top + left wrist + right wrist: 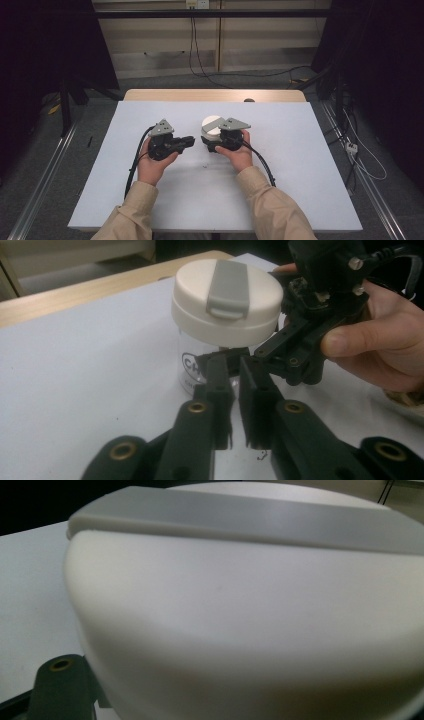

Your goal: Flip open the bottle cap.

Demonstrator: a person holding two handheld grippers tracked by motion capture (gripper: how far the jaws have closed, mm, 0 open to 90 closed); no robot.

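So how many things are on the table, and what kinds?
Jars with a cream lid: 1
Grippers: 2, the left gripper and the right gripper
Total: 3

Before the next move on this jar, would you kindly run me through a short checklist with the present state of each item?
1. Jar upright on the white table cover: ok.
2. Cream lid seated on the jar, grey flap down: ok.
3. Right gripper shut on the jar below the lid: ok.
4. Left gripper clear of the jar, jaws nearly together with nothing between them: ok.
5. Whether the lid is latched or locked: cannot tell.
6. Cables clear of the jar: ok.
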